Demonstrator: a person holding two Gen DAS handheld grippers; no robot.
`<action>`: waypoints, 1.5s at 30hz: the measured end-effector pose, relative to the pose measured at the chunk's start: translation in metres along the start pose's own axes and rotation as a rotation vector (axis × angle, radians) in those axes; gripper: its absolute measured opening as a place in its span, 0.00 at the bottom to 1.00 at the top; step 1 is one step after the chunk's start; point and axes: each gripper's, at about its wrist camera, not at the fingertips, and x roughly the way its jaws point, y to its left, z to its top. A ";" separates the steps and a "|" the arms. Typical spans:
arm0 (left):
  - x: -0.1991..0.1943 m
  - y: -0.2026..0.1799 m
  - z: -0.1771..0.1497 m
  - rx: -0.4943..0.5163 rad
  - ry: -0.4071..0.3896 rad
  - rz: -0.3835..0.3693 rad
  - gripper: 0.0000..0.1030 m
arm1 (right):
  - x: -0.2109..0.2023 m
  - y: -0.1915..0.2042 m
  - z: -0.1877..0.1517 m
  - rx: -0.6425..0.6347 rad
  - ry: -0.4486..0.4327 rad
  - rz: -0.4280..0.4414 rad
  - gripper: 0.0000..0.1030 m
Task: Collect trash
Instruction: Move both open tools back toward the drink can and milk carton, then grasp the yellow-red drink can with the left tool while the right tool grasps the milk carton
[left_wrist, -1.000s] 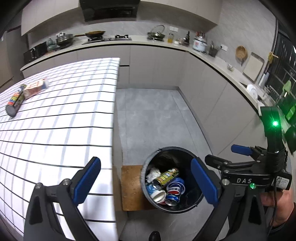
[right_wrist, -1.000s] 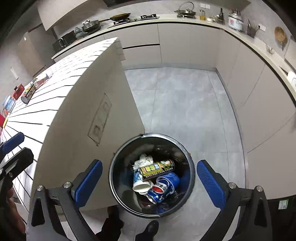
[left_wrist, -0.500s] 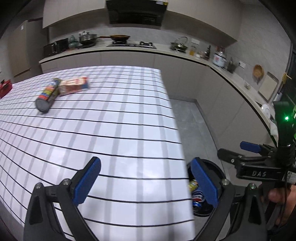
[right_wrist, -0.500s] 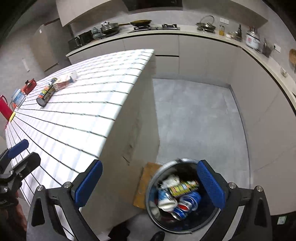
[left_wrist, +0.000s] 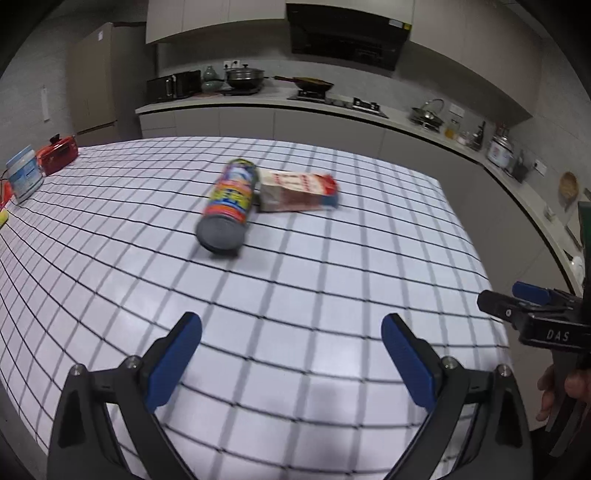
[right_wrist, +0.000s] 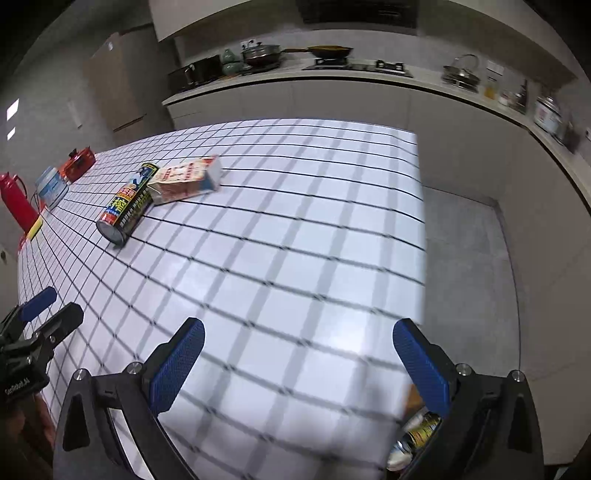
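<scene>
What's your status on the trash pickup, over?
Left claw open, empty; right claw open, empty. Can and carton lying touching on checked table, untouched. Path to them clear.

left wrist: above gridded table (left_wrist: 295, 295), facing stove wall | right wrist: same, further right | shared: can (left_wrist: 229, 199), carton (left_wrist: 297, 192)

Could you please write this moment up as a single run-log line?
left tool: open, empty | right tool: open, empty | can and carton: lying on table, touching | bin: holds trash
</scene>
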 end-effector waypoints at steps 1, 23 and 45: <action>0.008 0.009 0.006 -0.003 -0.002 0.009 0.95 | 0.011 0.010 0.009 -0.008 0.004 0.006 1.00; 0.119 0.067 0.075 0.007 0.067 -0.029 0.53 | 0.142 0.080 0.114 -0.053 0.046 0.025 1.00; 0.079 0.143 0.045 -0.091 0.057 0.085 0.53 | 0.152 0.186 0.101 -0.193 0.067 0.228 1.00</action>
